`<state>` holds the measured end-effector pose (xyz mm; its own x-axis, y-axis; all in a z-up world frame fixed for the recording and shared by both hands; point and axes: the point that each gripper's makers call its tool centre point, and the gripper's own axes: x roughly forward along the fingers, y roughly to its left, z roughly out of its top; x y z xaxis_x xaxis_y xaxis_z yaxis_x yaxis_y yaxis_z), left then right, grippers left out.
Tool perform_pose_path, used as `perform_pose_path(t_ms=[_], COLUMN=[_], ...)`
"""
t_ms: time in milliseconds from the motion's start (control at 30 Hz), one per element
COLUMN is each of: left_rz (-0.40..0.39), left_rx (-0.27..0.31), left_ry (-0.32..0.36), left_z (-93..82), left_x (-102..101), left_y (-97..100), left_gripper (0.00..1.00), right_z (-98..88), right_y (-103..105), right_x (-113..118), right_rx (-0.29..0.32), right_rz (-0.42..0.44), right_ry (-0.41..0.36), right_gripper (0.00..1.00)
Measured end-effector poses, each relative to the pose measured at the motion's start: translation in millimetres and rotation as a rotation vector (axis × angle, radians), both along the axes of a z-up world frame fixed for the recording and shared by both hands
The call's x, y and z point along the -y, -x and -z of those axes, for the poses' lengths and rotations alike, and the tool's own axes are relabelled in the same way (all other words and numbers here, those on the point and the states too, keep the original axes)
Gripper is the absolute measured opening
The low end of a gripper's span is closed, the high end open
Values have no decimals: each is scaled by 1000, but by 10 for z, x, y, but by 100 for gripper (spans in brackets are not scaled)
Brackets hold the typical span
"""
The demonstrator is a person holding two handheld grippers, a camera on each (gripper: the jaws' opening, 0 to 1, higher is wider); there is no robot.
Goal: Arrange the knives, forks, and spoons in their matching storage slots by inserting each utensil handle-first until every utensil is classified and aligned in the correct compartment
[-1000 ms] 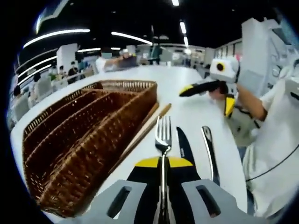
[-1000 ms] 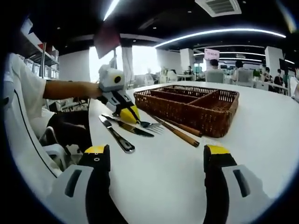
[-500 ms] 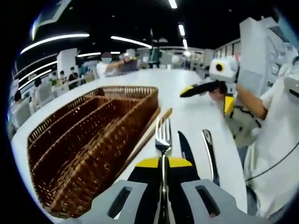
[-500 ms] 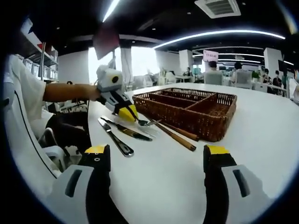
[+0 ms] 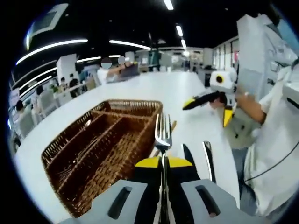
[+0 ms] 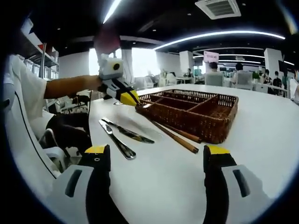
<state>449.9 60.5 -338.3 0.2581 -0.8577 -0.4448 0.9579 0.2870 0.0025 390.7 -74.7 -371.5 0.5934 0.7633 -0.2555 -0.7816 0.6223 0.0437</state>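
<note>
My left gripper (image 5: 163, 162) is shut on a silver fork (image 5: 162, 133), tines pointing away, held above the table beside the near corner of the brown wicker tray (image 5: 103, 144). In the right gripper view the left gripper (image 6: 128, 98) holds the fork (image 6: 145, 105) over the tray's (image 6: 187, 109) left corner. A dark-bladed knife (image 6: 128, 134) and a silver utensil (image 6: 117, 142) lie on the white table, with wooden chopsticks (image 6: 175, 135) along the tray's front wall. My right gripper (image 6: 159, 156) stands open over bare table, holding nothing.
The tray has several long compartments. A person's arm and white sleeve (image 5: 275, 121) sit at the table's edge on the right. The other gripper (image 5: 209, 109) hovers over the table beyond the knife (image 5: 189, 156). People sit at distant tables behind.
My left gripper has lifted the fork off the table and carried it toward the tray's corner. The knife and the silver utensil stayed in place. The right gripper has hardly moved.
</note>
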Motion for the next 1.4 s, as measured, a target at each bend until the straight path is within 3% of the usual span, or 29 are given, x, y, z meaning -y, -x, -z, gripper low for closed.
perform_pose_path(t_ms=[400, 600, 900, 1133, 1400], left_rz=[-3, -30, -25, -31, -53], left_rx=[17, 1, 45, 99, 114], left_ry=[-41, -22, -67, -104, -154], left_z=[-254, -372, -594, -818, -793], left_x=[-12, -16, -50, -45, -89], left_y=[-320, -456, -590, -804, -1049], left_gripper=[2, 2, 2, 2, 2], right_z=[-5, -8, -49, -64, -105], right_y=[-23, -48, -98, -116, -159], right_x=[62, 108, 149, 159, 243], right_rx=[1, 2, 9, 15, 20], right_rz=[17, 28, 38, 45, 60], right_ry=[-35, -43, -42, -48, -55], right_gripper=[84, 84, 84, 84, 83])
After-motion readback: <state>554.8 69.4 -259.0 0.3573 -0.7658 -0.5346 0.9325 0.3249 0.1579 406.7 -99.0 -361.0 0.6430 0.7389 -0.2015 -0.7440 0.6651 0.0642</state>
